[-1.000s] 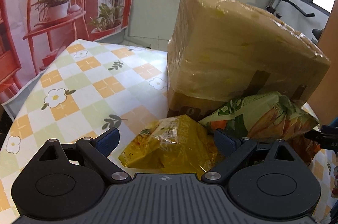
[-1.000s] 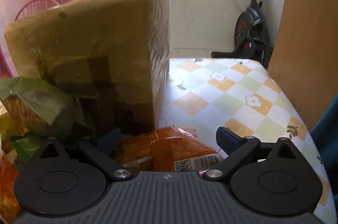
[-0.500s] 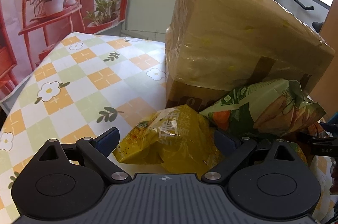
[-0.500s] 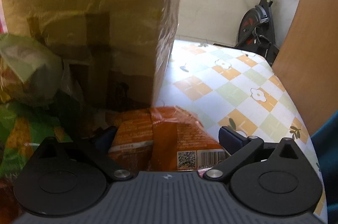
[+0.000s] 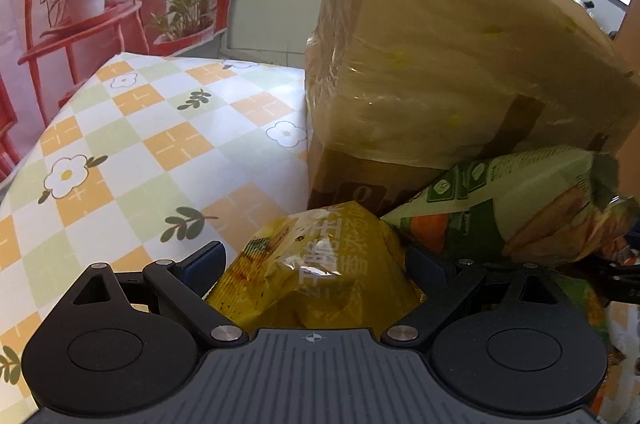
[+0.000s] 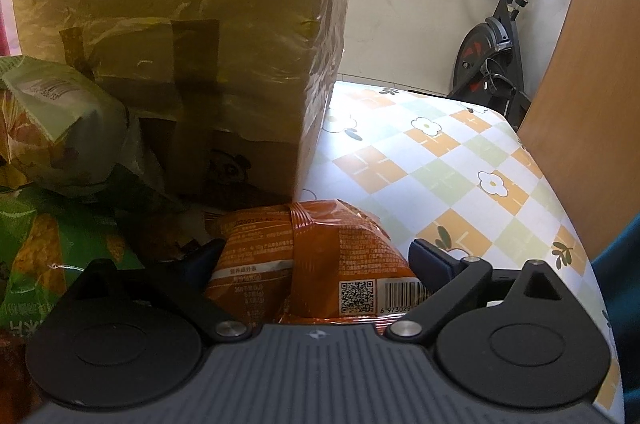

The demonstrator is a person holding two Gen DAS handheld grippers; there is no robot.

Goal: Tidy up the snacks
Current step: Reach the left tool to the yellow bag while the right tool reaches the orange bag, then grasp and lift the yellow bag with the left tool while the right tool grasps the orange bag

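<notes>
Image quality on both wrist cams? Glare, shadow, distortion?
Left wrist: bright, glare on the wrapped box and yellow snack bag, fisheye bends the table edge. Right wrist: backlit, box face and green bags in shadow; orange packet barcode sharp.

4 snack bags (image 5: pixel 320 272), 1 box (image 5: pixel 460 64)

- The left gripper (image 5: pixel 316 266) has come down closer over the yellow snack bag (image 5: pixel 316 276), which now sits between its jaws.
- The right gripper (image 6: pixel 316 260) has sunk around the orange snack packet (image 6: pixel 312 260); its jaws are closing.
</notes>
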